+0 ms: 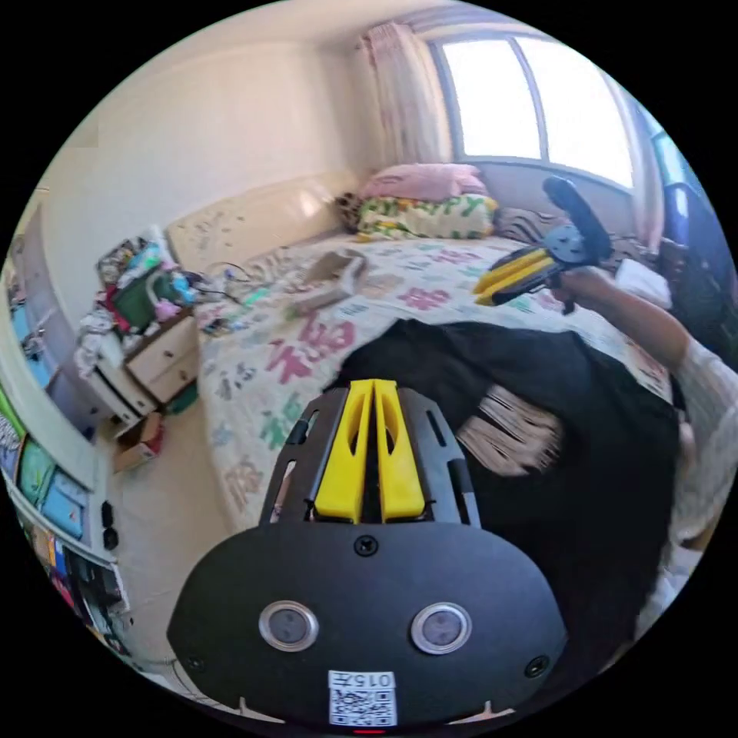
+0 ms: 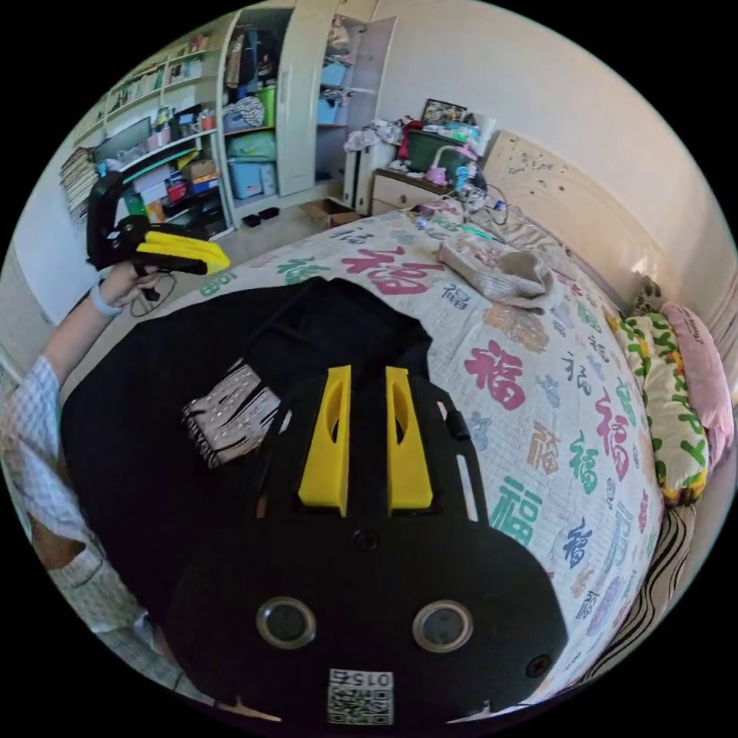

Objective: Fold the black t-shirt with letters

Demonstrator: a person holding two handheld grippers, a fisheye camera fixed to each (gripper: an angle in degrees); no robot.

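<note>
Left gripper view: black t-shirt [image 1: 584, 430] spread on the patterned bedspread [image 1: 261, 369], beneath and beyond the left gripper [image 1: 373, 388], jaws pressed together on nothing; right gripper [image 2: 361, 377], jaws narrowly parted, hovering above the same shirt.

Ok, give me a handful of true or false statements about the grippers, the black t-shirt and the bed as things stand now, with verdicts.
1. The black t-shirt lies on the patterned bedspread. True.
2. The left gripper has its jaws wide apart. False: they are closed together, gripping nothing visible.
3. The right gripper is clamped on a sleeve. False: its jaws are parted, holding nothing.
4. A light printed patch shows on the shirt. True.
5. A beige garment lies farther up the bed. True.
</note>
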